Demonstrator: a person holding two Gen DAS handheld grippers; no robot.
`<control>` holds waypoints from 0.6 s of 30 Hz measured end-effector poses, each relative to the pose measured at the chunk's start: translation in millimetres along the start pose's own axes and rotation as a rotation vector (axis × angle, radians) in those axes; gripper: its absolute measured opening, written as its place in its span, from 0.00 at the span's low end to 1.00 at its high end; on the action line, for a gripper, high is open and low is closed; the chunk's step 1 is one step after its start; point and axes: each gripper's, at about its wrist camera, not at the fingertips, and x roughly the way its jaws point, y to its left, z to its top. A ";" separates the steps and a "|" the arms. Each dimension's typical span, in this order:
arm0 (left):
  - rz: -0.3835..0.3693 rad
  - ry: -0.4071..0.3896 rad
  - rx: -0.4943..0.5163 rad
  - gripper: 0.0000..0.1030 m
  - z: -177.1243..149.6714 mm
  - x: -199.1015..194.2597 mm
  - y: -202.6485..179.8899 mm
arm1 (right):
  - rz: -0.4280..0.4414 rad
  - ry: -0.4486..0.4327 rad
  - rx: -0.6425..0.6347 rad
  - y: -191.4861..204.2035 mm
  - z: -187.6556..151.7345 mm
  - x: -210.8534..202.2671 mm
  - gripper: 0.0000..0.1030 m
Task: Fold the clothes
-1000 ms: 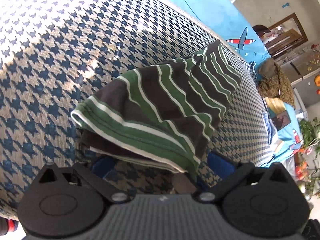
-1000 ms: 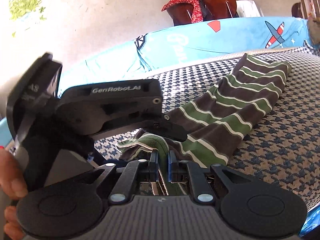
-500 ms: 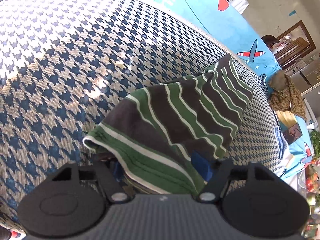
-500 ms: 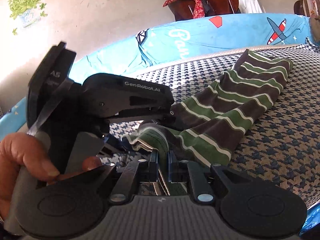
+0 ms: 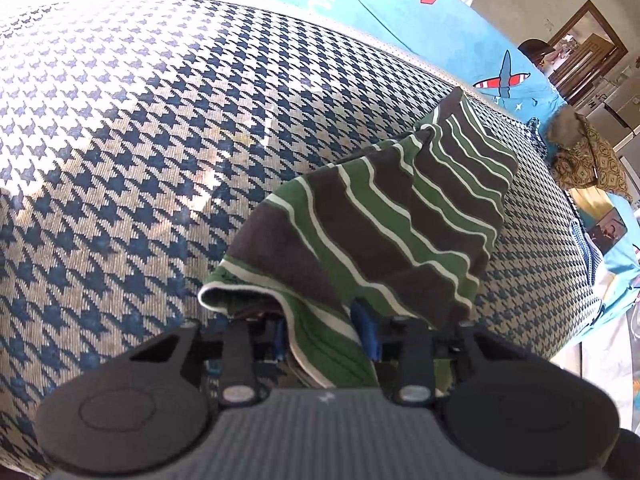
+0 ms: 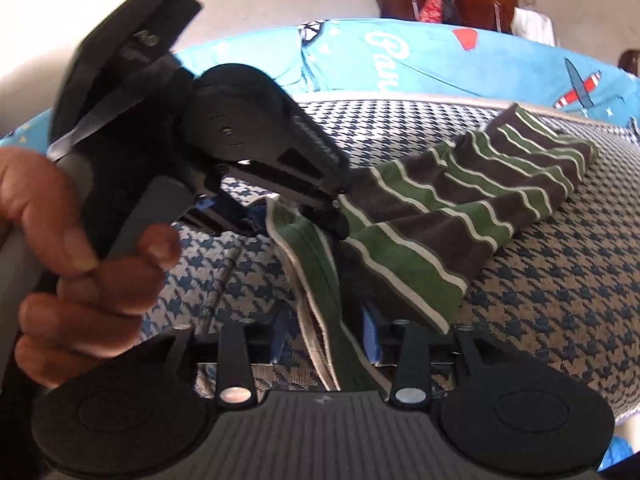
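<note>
The striped shirt [image 5: 384, 232], brown and green with thin white lines, lay folded on the houndstooth bed cover [image 5: 140, 128], its near hem drawn up into both claws. In the left wrist view, the left claw [image 5: 326, 338] had its blue pads set a little apart with the green hem between them; whether they pinched it could not be told. In the right wrist view, the right claw [image 6: 328, 338] stood with pads apart, the hem running loosely through the gap. A hand [image 6: 68, 268] held the left claw's handle just beside it. Half a second earlier the right claw's pads were pressed together on the hem, and the left claw's stood wider.
</note>
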 end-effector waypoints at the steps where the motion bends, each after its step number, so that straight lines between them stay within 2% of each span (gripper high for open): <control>1: -0.002 0.001 0.001 0.32 -0.4 -0.7 1.2 | 0.002 -0.005 -0.018 2.3 -0.9 -0.6 0.44; 9: -0.008 0.014 0.005 0.32 -1.1 -4.4 6.7 | -0.065 -0.018 -0.132 16.1 -6.6 9.7 0.46; 13: -0.009 0.026 0.001 0.32 0.0 -4.5 7.5 | -0.126 -0.016 -0.165 18.3 -8.7 19.7 0.45; 15: -0.017 0.031 -0.009 0.32 0.6 -4.1 8.5 | -0.140 -0.027 -0.163 17.8 -8.3 21.1 0.36; 16: -0.022 0.031 -0.013 0.32 0.7 -3.8 8.8 | -0.146 -0.033 -0.162 17.6 -8.0 21.6 0.23; 17: -0.027 0.032 -0.017 0.37 0.8 -3.5 9.0 | -0.155 -0.036 -0.161 17.2 -7.7 21.8 0.15; 18: -0.032 0.032 -0.021 0.39 0.9 -3.2 9.2 | -0.164 -0.037 -0.160 16.7 -7.4 21.9 0.13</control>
